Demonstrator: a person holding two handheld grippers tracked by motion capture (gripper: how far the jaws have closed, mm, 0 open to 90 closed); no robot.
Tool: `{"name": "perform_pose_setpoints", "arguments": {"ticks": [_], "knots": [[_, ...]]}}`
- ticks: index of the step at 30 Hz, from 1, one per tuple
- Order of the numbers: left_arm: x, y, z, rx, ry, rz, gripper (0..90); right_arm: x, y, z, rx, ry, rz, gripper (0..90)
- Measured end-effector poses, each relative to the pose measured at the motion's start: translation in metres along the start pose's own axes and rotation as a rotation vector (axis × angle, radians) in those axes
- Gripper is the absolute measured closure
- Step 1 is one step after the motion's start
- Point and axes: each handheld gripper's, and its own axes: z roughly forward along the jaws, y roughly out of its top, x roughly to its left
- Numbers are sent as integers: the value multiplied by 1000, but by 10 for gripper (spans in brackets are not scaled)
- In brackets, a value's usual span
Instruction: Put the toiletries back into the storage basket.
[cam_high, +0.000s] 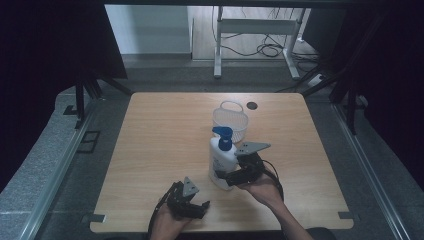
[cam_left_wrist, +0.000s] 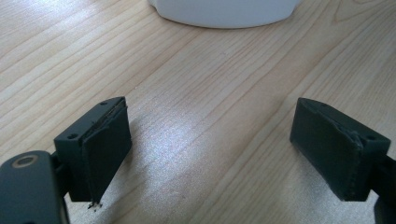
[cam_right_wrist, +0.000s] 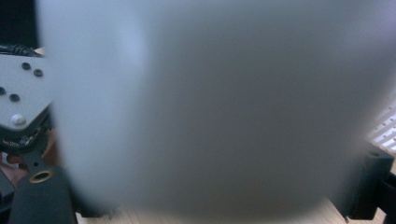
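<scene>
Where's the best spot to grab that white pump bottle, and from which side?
Grip the pump bottle low on its broad white body, coming level from the person's right, as the right gripper does. It stands upright; the blue pump head is narrow and uneven.

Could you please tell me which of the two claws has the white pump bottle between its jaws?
The right claw: its jaws flank the pump bottle, while the left claw stands open over bare table.

One pump bottle (cam_high: 221, 159), one white basket (cam_high: 230, 120), two tongs: left (cam_high: 198, 208), right (cam_high: 223, 176).
</scene>
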Motion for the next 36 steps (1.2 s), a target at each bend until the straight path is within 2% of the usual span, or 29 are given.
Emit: {"name": "perform_pose_setpoints", "arguments": {"ticks": [4, 9, 16, 22, 30, 36], "knots": [[0, 0, 0, 0, 0, -1, 118, 3, 4, 4, 0, -10, -10, 157], [0, 0, 0, 1, 0, 0, 119, 5, 8, 5, -13, -20, -15, 235], [0, 0, 0, 0, 0, -1, 118, 4, 10, 7, -5, -61, -45, 342], [0, 0, 0, 1, 0, 0, 119, 4, 12, 7, 12, -65, -75, 354], [0, 0, 0, 0, 0, -1, 119, -1, 14, 5, 21, -59, -56, 365], [0, 0, 0, 0, -1, 0, 118, -8, 18, 0, 18, -65, -59, 367]]}}
